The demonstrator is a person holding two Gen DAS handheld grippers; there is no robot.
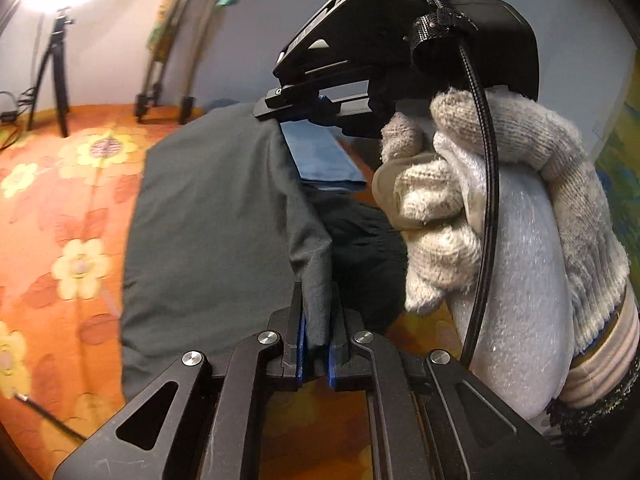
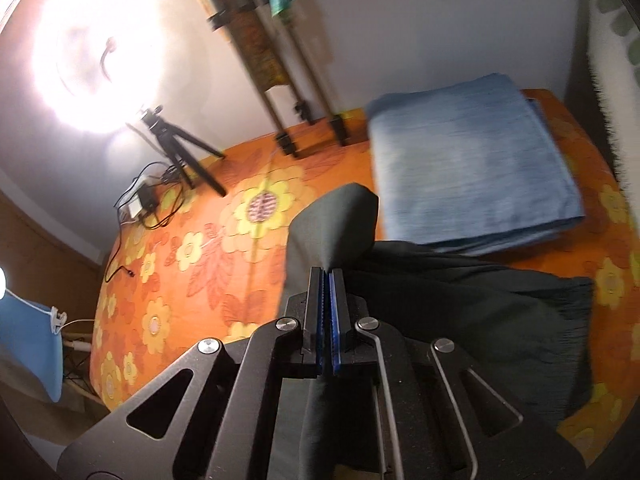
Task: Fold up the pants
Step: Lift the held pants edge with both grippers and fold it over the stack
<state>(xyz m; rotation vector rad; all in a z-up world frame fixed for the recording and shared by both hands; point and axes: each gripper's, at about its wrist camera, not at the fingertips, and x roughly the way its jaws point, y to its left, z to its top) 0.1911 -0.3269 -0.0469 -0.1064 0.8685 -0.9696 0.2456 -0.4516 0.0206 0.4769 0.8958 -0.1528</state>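
Dark grey pants (image 1: 212, 216) hang lifted over the orange flowered cloth (image 1: 60, 216). My left gripper (image 1: 317, 292) is shut on a bunched edge of the pants, which rise from its jaws toward the right gripper (image 1: 298, 110) higher up, held by a gloved hand (image 1: 500, 184). In the right wrist view my right gripper (image 2: 328, 274) is shut on a thin fold of the pants (image 2: 460, 292); the fabric peaks above the fingertips and drapes to the right and down under the gripper.
A folded blue cloth (image 2: 468, 168) lies at the back right of the surface. A tripod (image 2: 176, 148) with a bright lamp (image 2: 96, 52), a cable and adapter (image 2: 140, 204) stand at the back left. Folding-stand legs (image 2: 304, 120) rest against the wall.
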